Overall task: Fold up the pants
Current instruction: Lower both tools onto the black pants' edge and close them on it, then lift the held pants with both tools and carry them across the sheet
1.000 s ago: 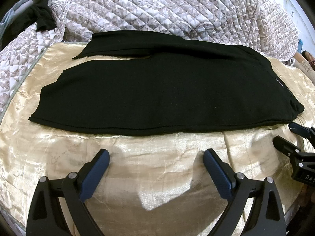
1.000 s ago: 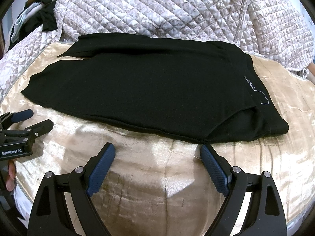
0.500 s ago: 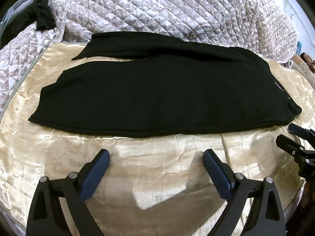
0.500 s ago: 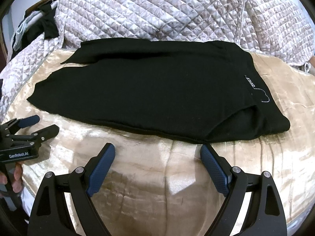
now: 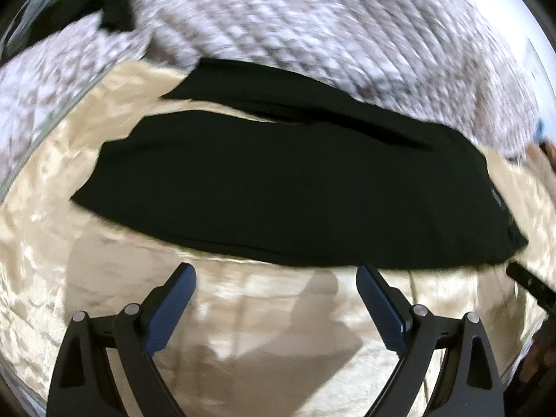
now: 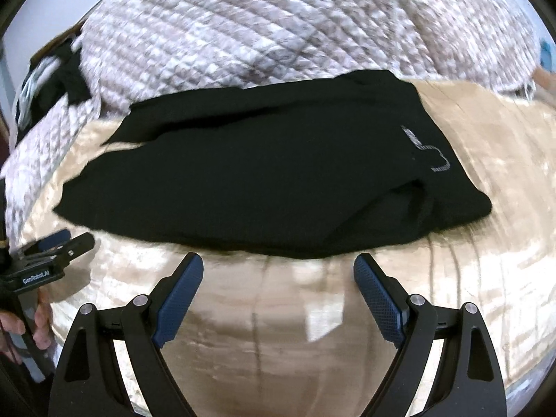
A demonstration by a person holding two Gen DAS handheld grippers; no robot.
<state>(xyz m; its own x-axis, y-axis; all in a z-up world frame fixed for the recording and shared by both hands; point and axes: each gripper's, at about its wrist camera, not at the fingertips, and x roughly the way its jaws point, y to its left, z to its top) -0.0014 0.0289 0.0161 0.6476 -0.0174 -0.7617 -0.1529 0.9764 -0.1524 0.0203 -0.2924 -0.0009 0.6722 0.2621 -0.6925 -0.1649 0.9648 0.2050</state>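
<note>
Black pants lie flat on a gold satin cloth, legs laid one over the other and pointing left, waistband at the right with a small white label. They also show in the right wrist view. My left gripper is open and empty, just short of the pants' near edge. My right gripper is open and empty, close to the near edge by the waist end. The left gripper also shows at the left of the right wrist view.
A quilted grey-white blanket is heaped behind the pants. Dark clothing lies at the far left. The gold cloth extends to the right of the waistband. A hand holds the left tool's handle.
Both grippers have moved forward toward the pants' near edge; the views are motion-blurred. The jaws stay open. The pants have not moved.
</note>
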